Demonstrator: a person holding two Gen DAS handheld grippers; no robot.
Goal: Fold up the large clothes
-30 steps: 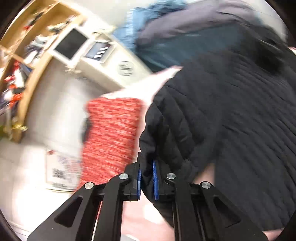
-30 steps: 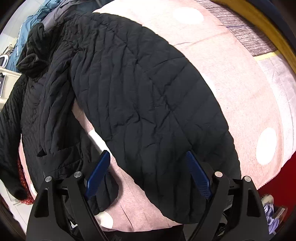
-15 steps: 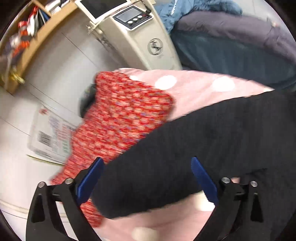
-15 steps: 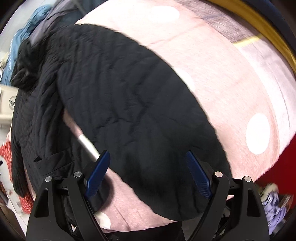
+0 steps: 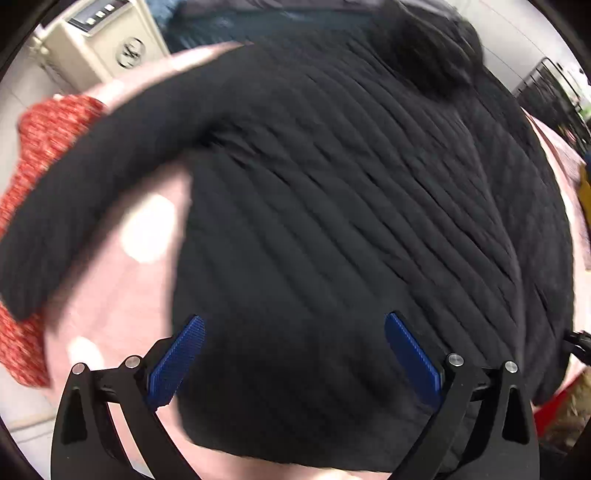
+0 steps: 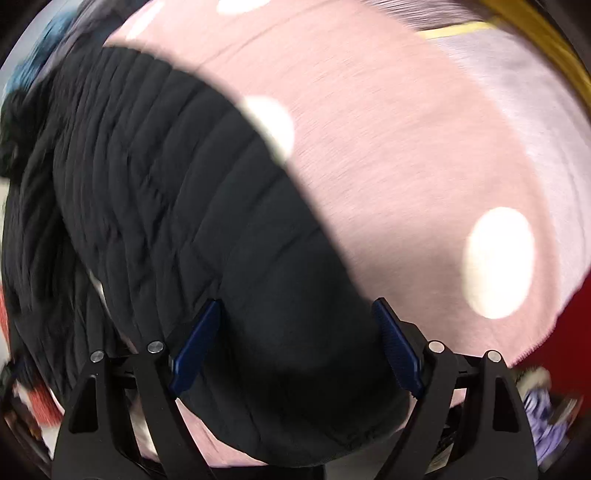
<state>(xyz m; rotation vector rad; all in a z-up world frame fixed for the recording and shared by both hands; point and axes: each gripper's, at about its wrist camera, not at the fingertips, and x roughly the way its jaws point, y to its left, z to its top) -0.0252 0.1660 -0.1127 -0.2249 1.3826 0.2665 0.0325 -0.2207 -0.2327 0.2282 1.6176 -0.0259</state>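
A black quilted jacket [image 5: 351, 192] lies spread on a pink blanket with white dots [image 5: 122, 280]. One sleeve [image 5: 85, 177] stretches out to the left in the left wrist view. My left gripper [image 5: 295, 354] is open and hovers over the jacket's lower body, holding nothing. In the right wrist view the jacket [image 6: 166, 206] fills the left half, and my right gripper [image 6: 295, 343] is open over the jacket's near end, which lies between the blue pads [image 6: 399, 350]. Both views are motion-blurred.
A red knitted cloth [image 5: 33, 147] lies at the blanket's left edge. A beige appliance [image 5: 99, 44] stands beyond it. Dark and blue garments [image 5: 258, 18] are piled at the far end. The pink blanket [image 6: 406, 147] lies bare to the right of the jacket, with red fabric [image 6: 569, 325] past its edge.
My left gripper let go of the jacket's edge, opened, and swung right from over the sleeve to over the jacket's body. My right gripper stayed open and moved closer to the jacket's end.
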